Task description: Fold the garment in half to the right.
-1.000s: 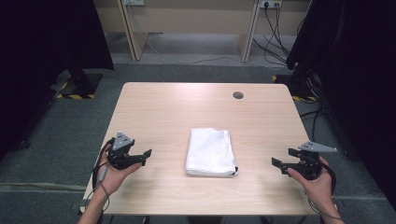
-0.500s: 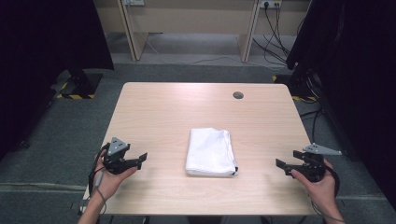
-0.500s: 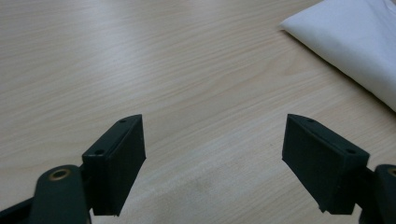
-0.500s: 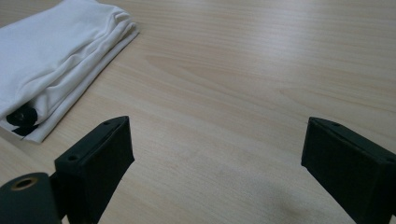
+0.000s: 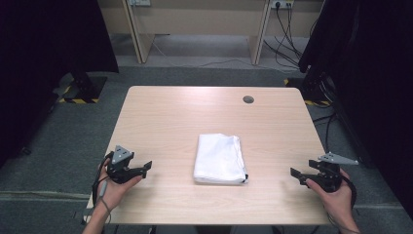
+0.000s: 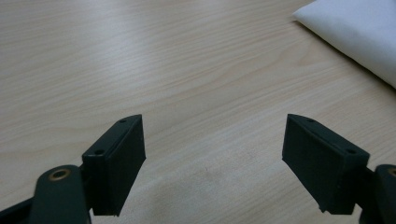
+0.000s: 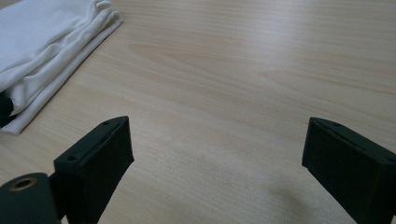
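Observation:
A folded white cloth (image 5: 219, 158) lies flat near the middle of the wooden table (image 5: 195, 112), with a small dark bit at its near right corner. My left gripper (image 5: 145, 168) rests low by the table's near left, pointing right toward the cloth and well apart from it. Its jaws stand open over bare wood (image 6: 212, 154), and the cloth (image 6: 355, 32) is at the upper right of that view. My right gripper (image 5: 298, 174) sits at the near right, pointing left. It is open too (image 7: 217, 158), with the cloth (image 7: 42, 42) ahead at the upper left.
A round dark grommet (image 5: 248, 99) sits in the tabletop near the far edge. Beyond the table are grey carpet, desk legs with cables (image 5: 287, 29) and black curtains on both sides. Bare wood lies between each gripper and the cloth.
Both hands have drifted slightly toward the table's near edge. The cloth has not moved and both sets of jaws stay as wide as before.

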`<state>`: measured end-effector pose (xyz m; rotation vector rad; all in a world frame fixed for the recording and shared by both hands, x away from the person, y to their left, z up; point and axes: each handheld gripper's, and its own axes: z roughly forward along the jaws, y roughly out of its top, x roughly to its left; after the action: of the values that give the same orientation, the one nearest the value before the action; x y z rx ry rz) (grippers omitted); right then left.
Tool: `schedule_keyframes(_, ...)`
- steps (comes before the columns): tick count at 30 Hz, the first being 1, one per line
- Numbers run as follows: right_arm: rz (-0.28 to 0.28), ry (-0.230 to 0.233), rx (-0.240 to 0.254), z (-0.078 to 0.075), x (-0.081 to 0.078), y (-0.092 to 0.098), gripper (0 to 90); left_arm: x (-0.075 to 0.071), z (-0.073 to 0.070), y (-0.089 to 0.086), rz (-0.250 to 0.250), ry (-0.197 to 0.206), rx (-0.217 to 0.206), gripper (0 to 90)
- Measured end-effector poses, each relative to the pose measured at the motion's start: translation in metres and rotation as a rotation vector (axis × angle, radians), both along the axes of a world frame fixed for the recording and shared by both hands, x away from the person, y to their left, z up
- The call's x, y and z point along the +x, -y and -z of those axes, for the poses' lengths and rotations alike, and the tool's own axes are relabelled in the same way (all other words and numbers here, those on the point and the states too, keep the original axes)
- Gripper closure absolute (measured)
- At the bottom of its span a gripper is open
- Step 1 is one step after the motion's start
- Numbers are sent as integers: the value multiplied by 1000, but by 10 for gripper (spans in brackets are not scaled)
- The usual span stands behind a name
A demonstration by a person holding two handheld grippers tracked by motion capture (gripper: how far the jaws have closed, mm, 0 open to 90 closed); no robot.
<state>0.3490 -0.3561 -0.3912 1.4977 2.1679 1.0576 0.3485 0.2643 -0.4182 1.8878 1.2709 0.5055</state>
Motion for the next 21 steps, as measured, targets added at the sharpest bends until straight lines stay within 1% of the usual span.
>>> schedule_keyframes(9, 17, -3, 3, 4, 0, 4, 87, 0, 5, 1, -9, 4, -2, 206)
schedule_keyframes(21, 36, -8, 6, 11, 0, 9, 85, 1, 8, 3, -5, -1, 2, 205)
